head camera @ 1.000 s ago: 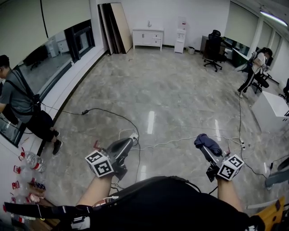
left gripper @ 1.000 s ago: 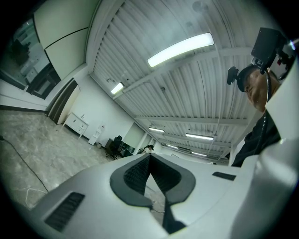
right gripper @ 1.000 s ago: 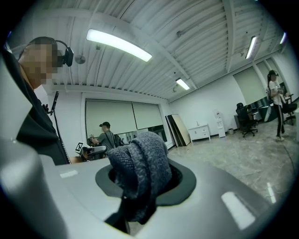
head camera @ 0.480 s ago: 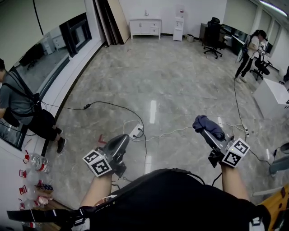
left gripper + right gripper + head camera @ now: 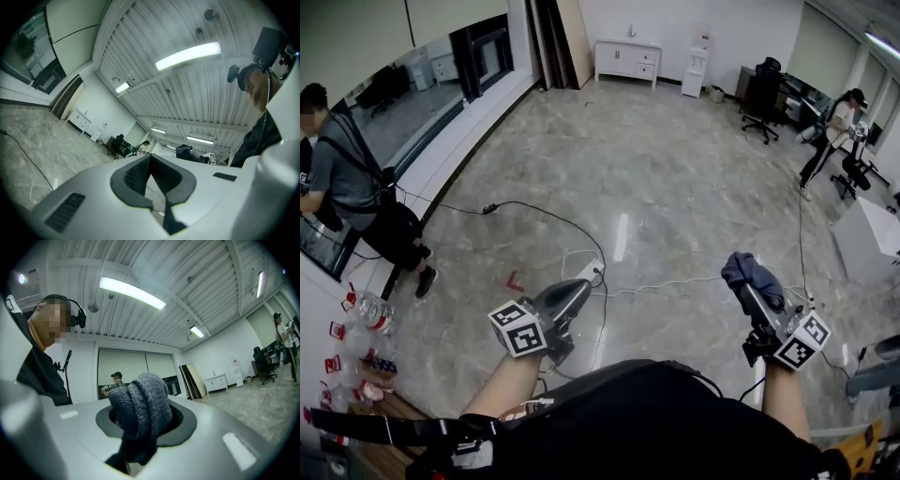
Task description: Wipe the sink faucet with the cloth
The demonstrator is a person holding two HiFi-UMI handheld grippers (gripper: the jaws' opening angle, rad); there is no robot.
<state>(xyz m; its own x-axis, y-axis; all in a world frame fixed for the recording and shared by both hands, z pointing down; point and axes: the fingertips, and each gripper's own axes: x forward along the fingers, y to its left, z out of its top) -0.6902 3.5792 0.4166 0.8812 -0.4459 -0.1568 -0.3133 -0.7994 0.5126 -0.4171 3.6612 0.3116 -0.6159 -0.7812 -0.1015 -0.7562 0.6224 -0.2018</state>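
We are holding the left gripper [image 5: 577, 289] low in front of us, its fingers clenched on nothing. Seen along its own jaws, the left gripper [image 5: 150, 157] is showing its dark ribbed pads [image 5: 136, 174] meeting at the tips, and only a narrow slot behind the tips is letting the floor show through.

We are holding the right gripper [image 5: 761, 292] out on the other side, well apart from the left fingers, and its fingers are grasping the cloth [image 5: 748, 270]. In its own view the right gripper [image 5: 148, 420] is pinching the cloth [image 5: 140, 401], a dark blue-grey knit. The cloth is bunching between the pads and bulging past the fingertips, while a darker end is hanging back toward the camera.

Both pairs of fingers are pointing out over a glossy marble floor [image 5: 656, 178]. A power strip [image 5: 588, 272] is lying on it just beyond the left fingertips, and a white cable [image 5: 666, 284] is running from there across the floor toward the right fingers. A black cable [image 5: 546, 225] is curving farther out beyond the left fingertips.

Far ahead of both pairs of fingers a white cabinet [image 5: 628, 58] is standing against the wall. One person [image 5: 347, 187] is standing by the window far to the left of the left fingers. Another person [image 5: 834, 131] is standing far beyond the right fingers.
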